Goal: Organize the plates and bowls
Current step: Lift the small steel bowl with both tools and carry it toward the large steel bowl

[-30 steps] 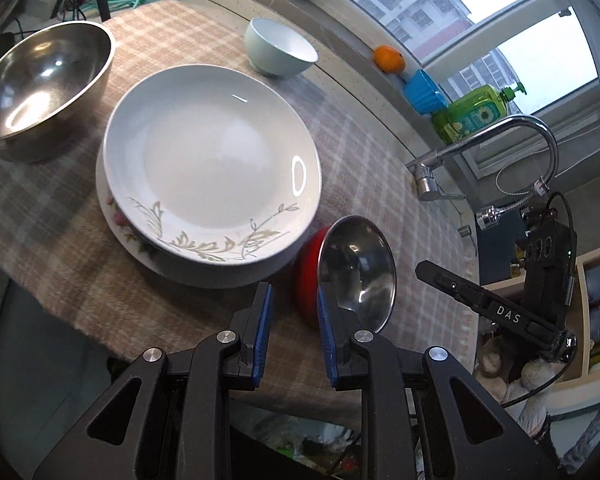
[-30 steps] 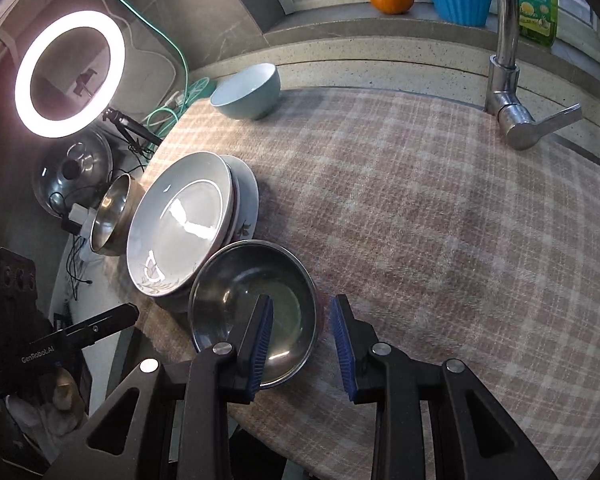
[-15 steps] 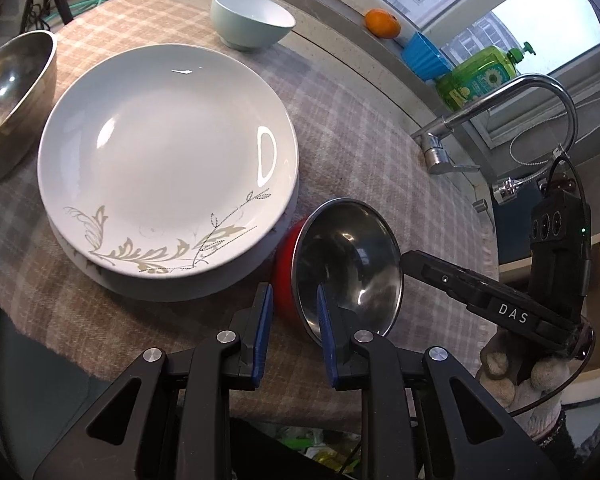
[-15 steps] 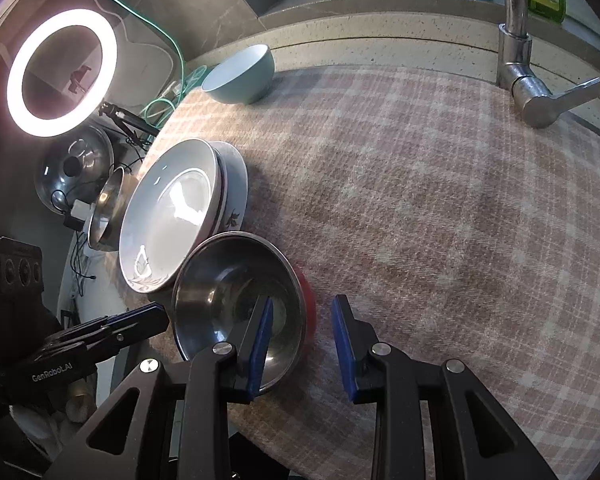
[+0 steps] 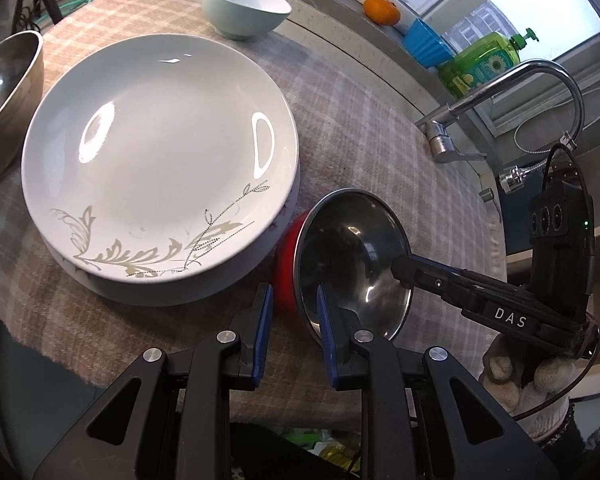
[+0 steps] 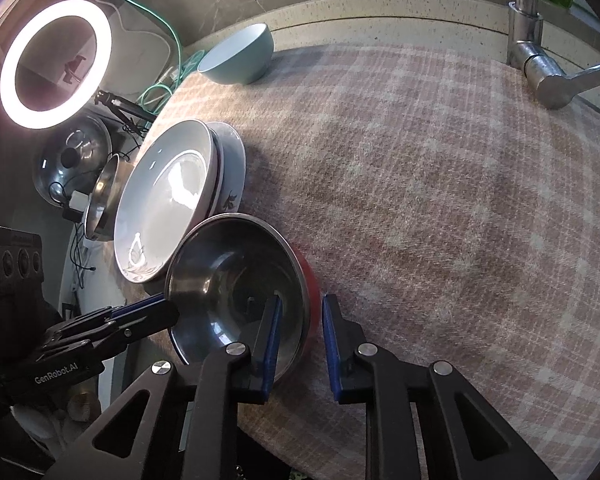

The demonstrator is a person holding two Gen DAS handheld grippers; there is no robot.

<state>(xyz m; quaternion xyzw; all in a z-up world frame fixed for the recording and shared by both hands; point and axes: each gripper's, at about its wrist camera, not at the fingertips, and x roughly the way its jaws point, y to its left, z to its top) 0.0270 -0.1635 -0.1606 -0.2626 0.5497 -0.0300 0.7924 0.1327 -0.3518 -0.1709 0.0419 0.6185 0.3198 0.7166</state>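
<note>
While both grippers straddle opposite rims of the red-sided steel bowl (image 5: 352, 264), the left gripper (image 5: 291, 312) seems clamped on its near wall, and the right gripper (image 6: 298, 332), jaws just narrowed, grips the far rim. Beside it on the plaid cloth (image 6: 440, 208) sit stacked white plates (image 5: 156, 160).

Left gripper (image 5: 290, 312) straddling the rim of a red-sided steel bowl (image 5: 352, 264).
Its blue pads sit either side of the bowl's near wall. The right gripper (image 5: 400, 268) reaches onto the far rim. Left of the left gripper lies a leaf-patterned white plate (image 5: 160, 160); beyond it, a pale blue bowl (image 5: 246, 8).
</note>
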